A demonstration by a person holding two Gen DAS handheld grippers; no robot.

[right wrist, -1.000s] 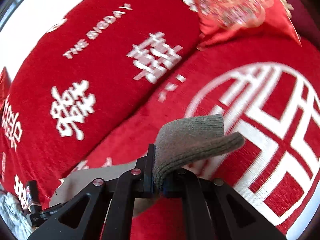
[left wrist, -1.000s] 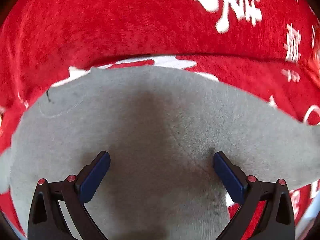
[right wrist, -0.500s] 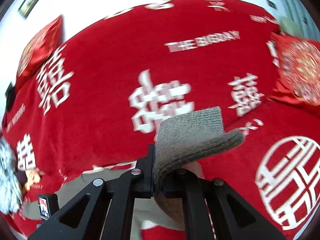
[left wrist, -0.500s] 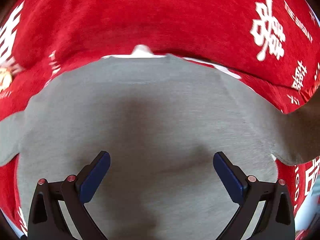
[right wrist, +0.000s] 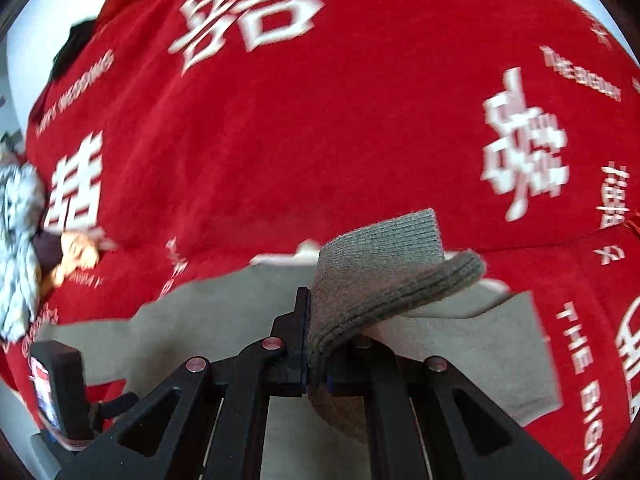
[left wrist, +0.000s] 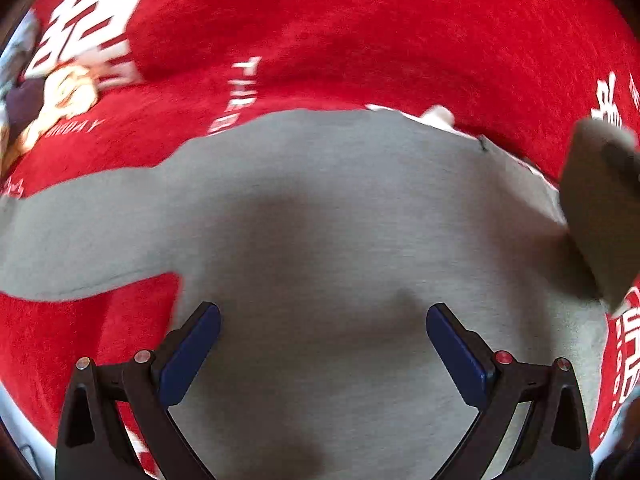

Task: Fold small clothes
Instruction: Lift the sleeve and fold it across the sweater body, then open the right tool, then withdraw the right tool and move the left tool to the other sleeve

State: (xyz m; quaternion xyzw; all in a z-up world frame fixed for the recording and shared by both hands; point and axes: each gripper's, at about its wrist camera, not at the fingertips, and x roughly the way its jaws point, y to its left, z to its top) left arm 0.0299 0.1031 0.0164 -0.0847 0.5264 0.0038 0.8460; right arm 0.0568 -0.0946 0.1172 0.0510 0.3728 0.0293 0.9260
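A small grey sweater (left wrist: 320, 216) lies spread flat on a red bedspread (left wrist: 360, 40); one sleeve (left wrist: 80, 224) stretches to the left. My left gripper (left wrist: 323, 344) is open and empty, low over the sweater's body. My right gripper (right wrist: 316, 364) is shut on the ribbed grey cuff (right wrist: 384, 264) of the other sleeve and holds it lifted above the sweater (right wrist: 224, 312). The lifted sleeve shows at the right edge of the left wrist view (left wrist: 600, 208).
The red bedspread (right wrist: 320, 120) carries white characters and lettering. A grey-white patterned cloth (right wrist: 16, 248) and a small toy-like thing (right wrist: 72, 252) lie at the left. The left gripper's body with a small screen (right wrist: 56, 392) shows at lower left.
Both views swung leftward over the bed. My right gripper has carried the held cuff over the sweater's body. My left gripper stayed open above the sweater, whose left sleeve came into view.
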